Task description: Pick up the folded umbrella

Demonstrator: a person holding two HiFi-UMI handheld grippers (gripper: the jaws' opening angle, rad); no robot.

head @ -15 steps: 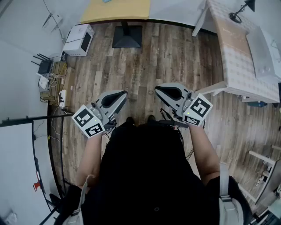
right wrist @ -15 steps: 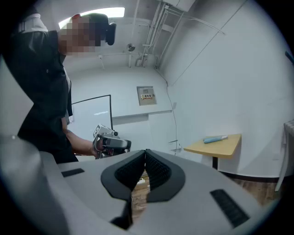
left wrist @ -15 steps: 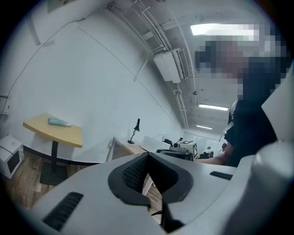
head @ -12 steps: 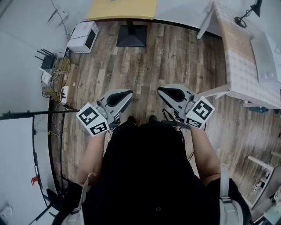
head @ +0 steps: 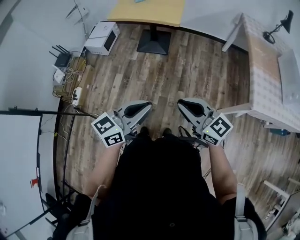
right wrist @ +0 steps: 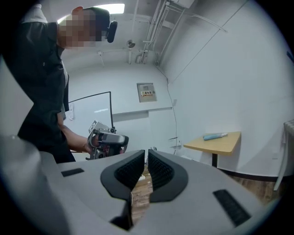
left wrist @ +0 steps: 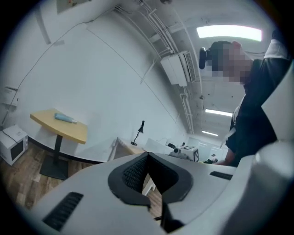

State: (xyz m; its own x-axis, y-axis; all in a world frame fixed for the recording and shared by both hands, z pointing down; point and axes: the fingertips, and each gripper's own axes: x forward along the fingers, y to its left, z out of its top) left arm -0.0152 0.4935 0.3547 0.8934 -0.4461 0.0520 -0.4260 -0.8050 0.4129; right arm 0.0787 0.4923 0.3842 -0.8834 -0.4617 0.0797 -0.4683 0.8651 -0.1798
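Note:
The folded umbrella (left wrist: 65, 118), a pale blue cylinder, lies on the round yellow table (left wrist: 62, 126) far across the room. In the right gripper view the umbrella (right wrist: 215, 136) rests on the same tabletop (right wrist: 216, 144). In the head view I hold both grippers level in front of my body, over the wooden floor and well short of that table (head: 150, 10). My left gripper (head: 148, 105) is shut with its pads together (left wrist: 148, 156) and nothing in it. The right gripper (head: 180, 101) also stands shut and empty, with only a thin slit between its pads (right wrist: 146, 153).
A white microwave (head: 102, 38), a router with cables (head: 61, 61) and a power strip (head: 77, 97) sit along the left wall. The yellow table's black base (head: 154, 41) stands ahead. A white table (head: 269, 70) with a desk lamp (head: 276, 28) fills the right side.
The head view has slid, so the table, microwave and floor sit further right and lower. Both grippers stay shut in front of my body.

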